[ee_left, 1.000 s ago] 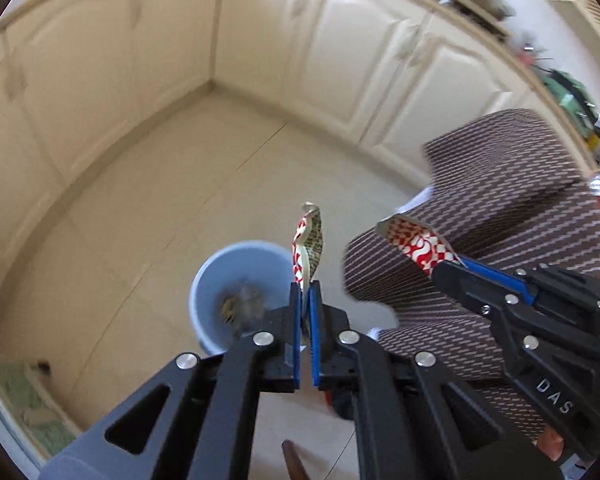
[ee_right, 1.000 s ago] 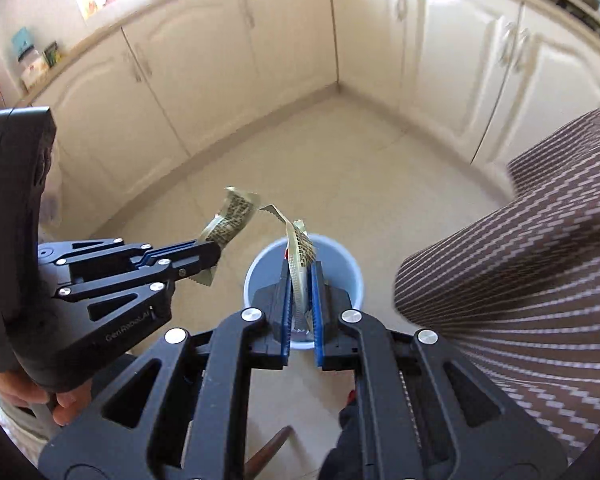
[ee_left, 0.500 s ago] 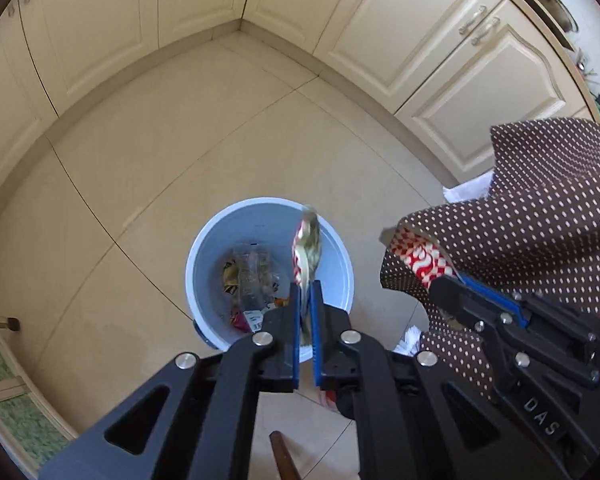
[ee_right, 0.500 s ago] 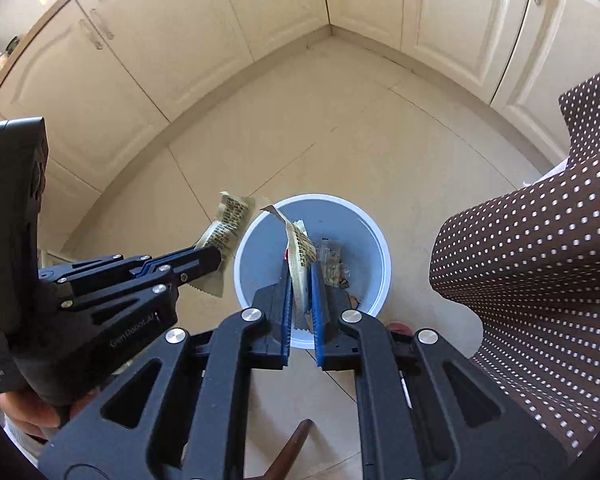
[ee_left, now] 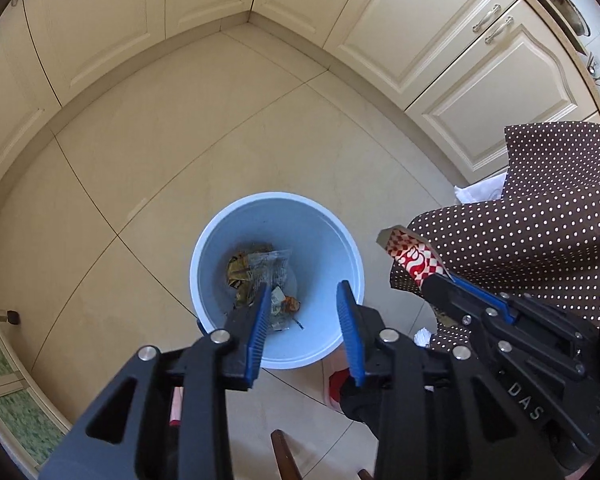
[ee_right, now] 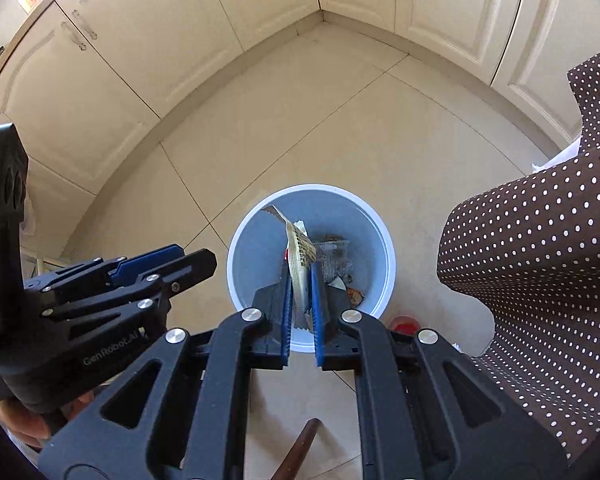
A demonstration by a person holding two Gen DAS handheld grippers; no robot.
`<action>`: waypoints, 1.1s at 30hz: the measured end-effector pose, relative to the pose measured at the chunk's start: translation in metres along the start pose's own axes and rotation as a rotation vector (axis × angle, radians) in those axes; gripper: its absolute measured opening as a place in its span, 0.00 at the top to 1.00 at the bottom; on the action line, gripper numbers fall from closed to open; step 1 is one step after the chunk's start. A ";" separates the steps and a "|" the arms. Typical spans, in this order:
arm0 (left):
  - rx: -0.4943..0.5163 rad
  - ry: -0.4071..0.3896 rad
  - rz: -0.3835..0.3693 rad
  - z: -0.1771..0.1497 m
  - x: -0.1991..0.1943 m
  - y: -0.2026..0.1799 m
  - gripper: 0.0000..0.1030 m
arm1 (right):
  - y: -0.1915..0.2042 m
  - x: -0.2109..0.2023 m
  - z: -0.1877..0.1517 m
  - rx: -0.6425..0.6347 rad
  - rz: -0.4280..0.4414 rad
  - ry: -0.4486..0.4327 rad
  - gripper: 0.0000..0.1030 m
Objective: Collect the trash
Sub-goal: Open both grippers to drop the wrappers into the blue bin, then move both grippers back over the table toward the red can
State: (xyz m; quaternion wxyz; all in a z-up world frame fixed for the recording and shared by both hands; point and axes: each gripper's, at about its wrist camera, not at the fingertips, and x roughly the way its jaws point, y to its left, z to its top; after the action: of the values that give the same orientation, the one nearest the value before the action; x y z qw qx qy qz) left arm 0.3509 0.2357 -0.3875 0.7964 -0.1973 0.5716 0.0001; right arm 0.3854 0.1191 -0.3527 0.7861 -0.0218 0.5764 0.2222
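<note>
With my left gripper opening, empty, over the bin, my right gripper clenches a wrapper that could flutter past the six o'clock rim.

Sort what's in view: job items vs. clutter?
Job:
- bin, trash already inside
- wrapper pinched in the right gripper
- left gripper, jaws opening, nothing between them

Lying about:
- cabinets
- dotted cloth
- white paper by the cabinets
- red thing beside the bin
</note>
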 end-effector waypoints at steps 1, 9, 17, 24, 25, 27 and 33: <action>-0.004 0.000 -0.001 0.000 0.000 0.001 0.66 | 0.000 0.000 0.000 0.000 0.000 0.001 0.91; -0.016 0.007 -0.009 0.001 0.000 0.007 0.66 | 0.000 0.005 0.003 0.001 0.000 -0.003 0.91; -0.026 0.012 -0.014 0.002 0.000 0.010 0.65 | 0.002 0.009 0.007 0.018 0.009 -0.006 0.90; -0.025 0.009 -0.015 0.000 -0.001 0.007 0.62 | 0.000 0.012 0.008 0.028 0.019 -0.005 0.90; -0.025 0.009 -0.016 0.000 -0.001 0.007 0.62 | 0.000 0.012 0.007 0.027 0.018 -0.005 0.90; -0.024 0.007 -0.018 -0.001 -0.002 0.006 0.62 | -0.002 0.012 0.006 0.024 0.016 -0.002 0.90; -0.025 -0.019 -0.024 -0.005 -0.017 0.001 0.62 | -0.002 -0.003 0.001 0.021 0.008 -0.016 0.90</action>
State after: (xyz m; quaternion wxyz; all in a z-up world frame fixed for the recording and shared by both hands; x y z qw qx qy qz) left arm 0.3401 0.2394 -0.3736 0.7993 -0.2143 0.5614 -0.0004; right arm 0.3862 0.1168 -0.3504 0.7900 -0.0093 0.5723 0.2196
